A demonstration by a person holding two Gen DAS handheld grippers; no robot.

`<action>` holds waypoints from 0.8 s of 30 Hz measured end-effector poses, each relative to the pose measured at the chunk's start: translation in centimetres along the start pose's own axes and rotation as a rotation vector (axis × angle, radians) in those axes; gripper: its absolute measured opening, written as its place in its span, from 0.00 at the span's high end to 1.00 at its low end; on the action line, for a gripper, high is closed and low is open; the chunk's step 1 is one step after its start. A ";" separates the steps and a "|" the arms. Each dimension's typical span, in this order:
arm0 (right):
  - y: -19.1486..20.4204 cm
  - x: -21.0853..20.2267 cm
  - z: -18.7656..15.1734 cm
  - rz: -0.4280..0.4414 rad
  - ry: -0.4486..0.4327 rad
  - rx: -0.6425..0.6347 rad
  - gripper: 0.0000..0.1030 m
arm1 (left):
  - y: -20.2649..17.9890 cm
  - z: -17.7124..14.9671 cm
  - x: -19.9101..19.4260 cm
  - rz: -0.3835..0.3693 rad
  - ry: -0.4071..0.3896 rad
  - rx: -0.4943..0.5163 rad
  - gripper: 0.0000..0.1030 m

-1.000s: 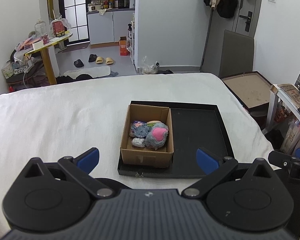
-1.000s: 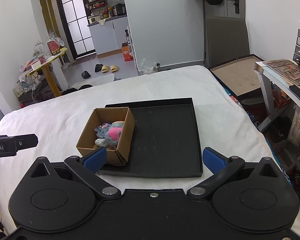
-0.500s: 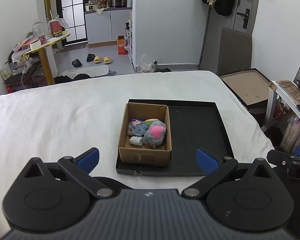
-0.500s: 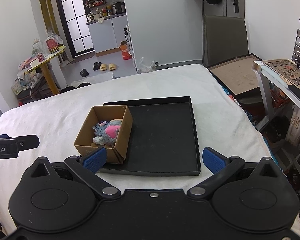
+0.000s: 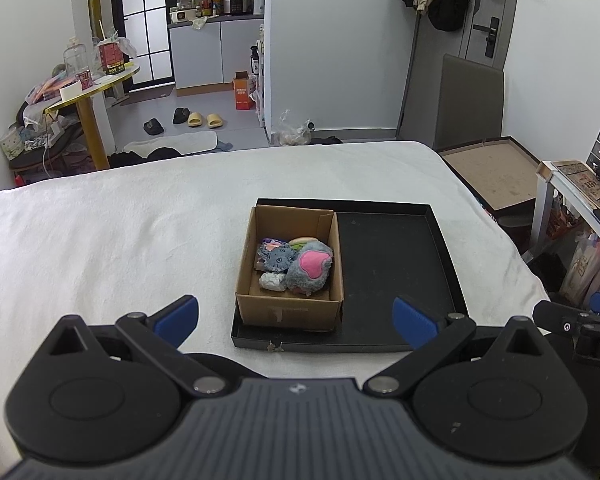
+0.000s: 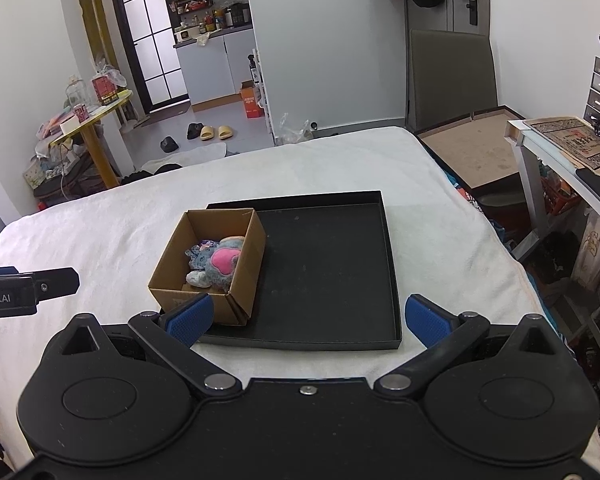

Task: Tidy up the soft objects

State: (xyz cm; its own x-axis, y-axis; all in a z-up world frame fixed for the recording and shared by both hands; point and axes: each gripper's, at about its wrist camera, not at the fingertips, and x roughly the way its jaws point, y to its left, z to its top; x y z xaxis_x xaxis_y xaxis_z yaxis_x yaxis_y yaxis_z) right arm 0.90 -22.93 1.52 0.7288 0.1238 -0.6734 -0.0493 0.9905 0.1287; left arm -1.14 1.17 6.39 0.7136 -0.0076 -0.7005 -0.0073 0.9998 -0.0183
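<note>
The left hand-held gripper [image 5: 296, 316] has its blue-padded fingers spread wide, holding nothing and touching nothing; it hangs above the near edge of the white-covered bed [image 5: 112, 232]. The right hand-held gripper [image 6: 306, 316] is spread just as wide and is likewise empty, its left blue pad in line with the near corner of the box from this view; I cannot tell if they touch.

A shallow black square tray [image 5: 396, 264] lies on the bed. An open brown cardboard box [image 5: 288, 312] stands in the left part of the tray, against its left wall. Inside the box sit the soft objects: a grey plush toy with a pink heart-shaped patch [image 5: 310, 266], a blue-grey fabric piece [image 5: 279, 258] beside it, a small whitish bundle [image 5: 272, 281] at the near side, and a tan rounded piece [image 5: 302, 241] at the back. The right part of the tray is bare black
</note>
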 end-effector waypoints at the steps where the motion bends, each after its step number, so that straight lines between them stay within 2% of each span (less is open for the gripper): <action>1: 0.0 0.0 0.0 0.000 0.000 0.000 0.00 | 0.0 0.0 0.0 0.000 0.001 0.001 0.01; 24: -0.3 -0.1 -0.1 -0.021 0.002 -0.004 0.00 | -0.8 -0.3 0.4 -0.010 0.013 0.024 0.01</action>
State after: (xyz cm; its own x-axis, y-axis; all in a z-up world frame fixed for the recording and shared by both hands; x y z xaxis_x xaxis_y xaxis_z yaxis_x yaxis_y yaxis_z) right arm 0.83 -23.20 1.47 0.7282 0.1034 -0.6775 -0.0371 0.9931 0.1117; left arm -1.09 0.33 5.86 0.7043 -0.0174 -0.7097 0.0164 0.9998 -0.0083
